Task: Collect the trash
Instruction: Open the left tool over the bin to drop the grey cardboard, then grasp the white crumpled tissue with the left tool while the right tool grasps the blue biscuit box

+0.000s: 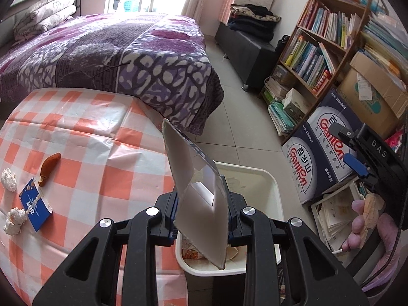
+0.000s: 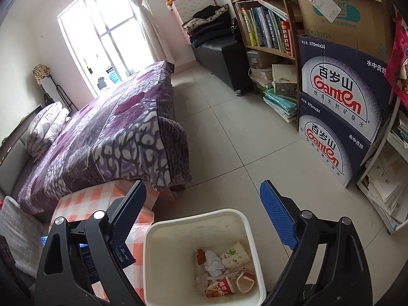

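Cardboard, a grey-white folded piece of flattened carton [image 1: 201, 204], is pinched upright between the pads of the left gripper [image 1: 202, 213], its lower corner hanging over the near rim of the white square plastic bin [image 1: 270, 181] at five o'clock of the orange-and-white checked tablecloth [image 1: 102, 153]; on that cloth, towards nine o'clock in the left wrist view, lie a blue printed packet [image 1: 35, 207], two crumpled white tissue wads [image 1: 9, 179] [image 1: 14, 220] and a brown curved peel-like scrap [image 1: 49, 168]; the right gripper [image 2: 204, 219] stands spread wide with nothing between its blue pads, poised above the bin, which sits at six o'clock in its own view; inside the bin lie a red-and-white snack wrapper [image 2: 220, 288], a crushed paper cup [image 2: 236, 256] and a crumpled white tissue [image 2: 213, 261]; a purple patterned bedspread [image 2: 114, 127] fills ten o'clock, stacked blue water cartons [image 2: 339, 107] two o'clock.
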Motion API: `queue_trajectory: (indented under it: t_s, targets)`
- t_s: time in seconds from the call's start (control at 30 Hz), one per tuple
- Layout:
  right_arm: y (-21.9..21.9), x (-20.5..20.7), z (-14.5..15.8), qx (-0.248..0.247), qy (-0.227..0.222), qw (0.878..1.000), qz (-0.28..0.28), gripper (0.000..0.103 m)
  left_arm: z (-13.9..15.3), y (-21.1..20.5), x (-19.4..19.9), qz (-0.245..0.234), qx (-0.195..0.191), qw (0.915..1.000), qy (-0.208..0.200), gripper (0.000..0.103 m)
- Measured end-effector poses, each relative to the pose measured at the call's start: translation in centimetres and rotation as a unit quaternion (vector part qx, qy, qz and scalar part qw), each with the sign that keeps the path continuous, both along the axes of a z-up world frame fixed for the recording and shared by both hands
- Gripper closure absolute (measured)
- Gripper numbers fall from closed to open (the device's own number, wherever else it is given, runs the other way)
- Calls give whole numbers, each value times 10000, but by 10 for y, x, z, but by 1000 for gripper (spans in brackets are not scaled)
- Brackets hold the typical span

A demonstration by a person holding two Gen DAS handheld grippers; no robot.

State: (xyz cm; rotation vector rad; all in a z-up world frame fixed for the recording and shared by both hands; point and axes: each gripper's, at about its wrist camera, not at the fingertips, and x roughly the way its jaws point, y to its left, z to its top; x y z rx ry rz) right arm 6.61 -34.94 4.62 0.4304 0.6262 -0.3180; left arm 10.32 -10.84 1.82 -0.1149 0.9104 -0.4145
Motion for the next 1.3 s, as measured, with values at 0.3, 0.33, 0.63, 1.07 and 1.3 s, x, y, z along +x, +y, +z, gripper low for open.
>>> queue_trajectory:
  t_s: [0.3, 0.33, 0.63, 1.07, 1.3]
  targets:
    - [-12, -3, -2, 135, 22, 9998, -156, 13, -14, -29, -5, -423, -208, 9985, 280, 68]
    - [-12, -2, -3, 155, 34, 9997, -169, 12, -15, -29, -5, -459, -258, 9981, 333, 65]
    - [-3, 8, -11, 111, 234, 9997, -39, 7, -19, -20, -4, -488, -493, 9963, 500, 39]
    - [50, 39, -33, -104, 920, 9937, 633, 7, -50, 47, 3, 317, 376, 9965, 683, 29]
    - [91, 53, -41, -231, 1145, 9864, 1154, 7, -70, 97, 16, 786, 1198, 9851, 947, 29]
